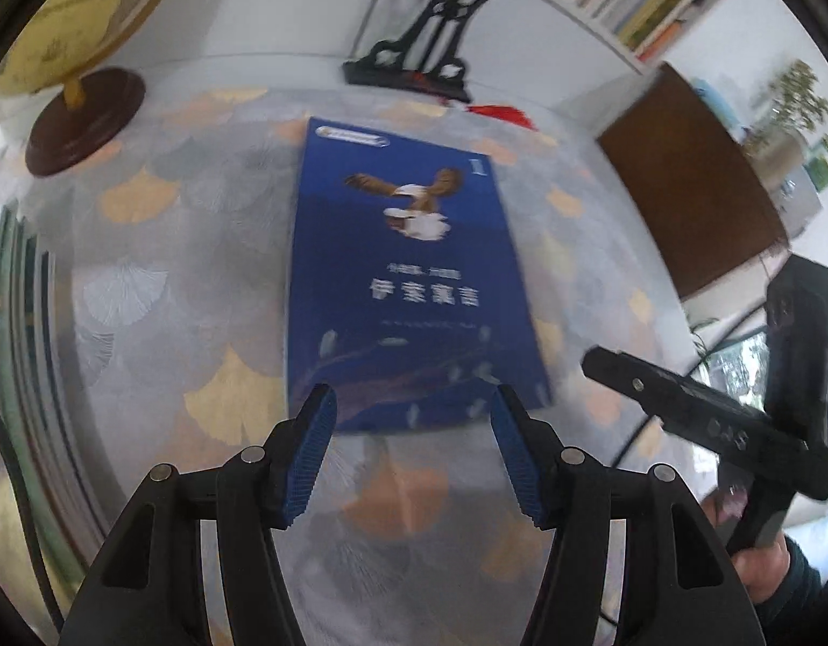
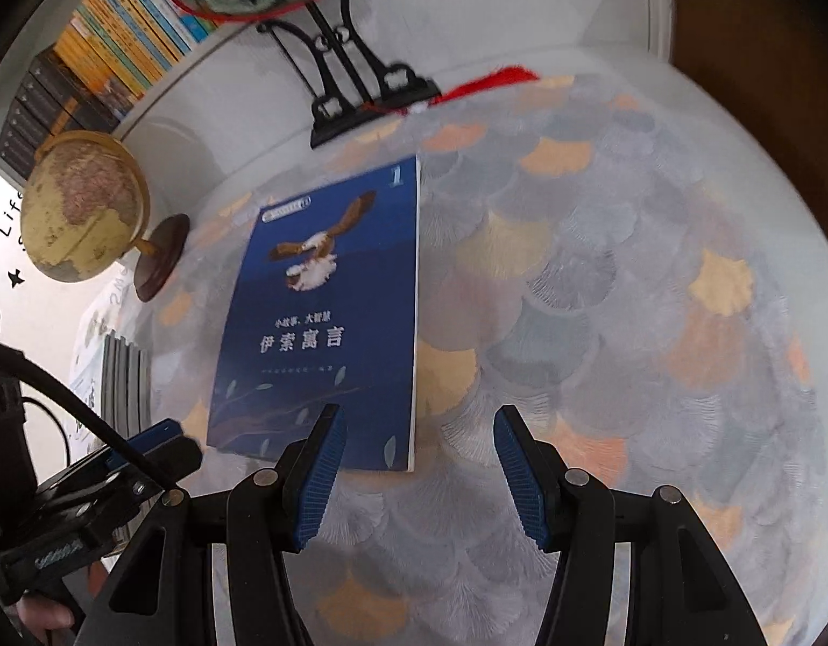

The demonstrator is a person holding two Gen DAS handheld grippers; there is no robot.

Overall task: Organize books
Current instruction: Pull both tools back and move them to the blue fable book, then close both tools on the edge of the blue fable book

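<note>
The left gripper [image 1: 414, 452] stood spread with nothing between its blue pads, and so did the right gripper [image 2: 419, 476]. Just ahead of both, the blue book [image 1: 408, 280] lay flat on the leaf-patterned tablecloth [image 2: 602, 323], its near edge beneath the left fingertips. Beyond stood a globe [image 2: 83, 207] and a black stand [image 1: 419, 48].

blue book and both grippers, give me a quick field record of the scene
book: blue book lying flat, cover up, eagle picture
surface: table with a fan-leaf patterned cloth
left gripper: jaws open, nothing between them, at the book's near edge
right gripper: jaws open, empty, over the book's near right corner
nearby: globe, black ornament stand
</note>
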